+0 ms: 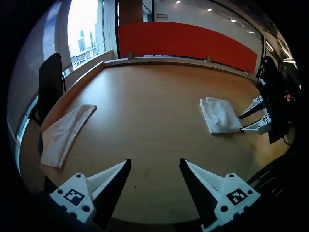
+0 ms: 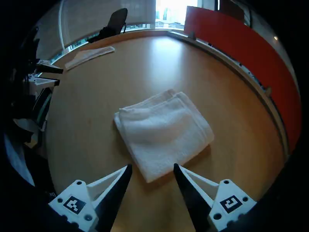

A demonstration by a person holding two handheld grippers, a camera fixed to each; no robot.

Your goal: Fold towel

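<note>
Towel (image 2: 164, 131): folded square on bench (image 2: 224, 100). Left tool (image 1: 155, 159) and right tool (image 2: 152, 166): both spread apart, nothing held. Risk: folds are undone if snagged.

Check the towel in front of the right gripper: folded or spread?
Folded: the white towel lies on the table as a compact square with layered edges. The right gripper is open.

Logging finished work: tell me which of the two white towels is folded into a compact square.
The towel just ahead of the right gripper, a thick layered square. The other towel, by the black chair, lies as a long flat strip.
</note>
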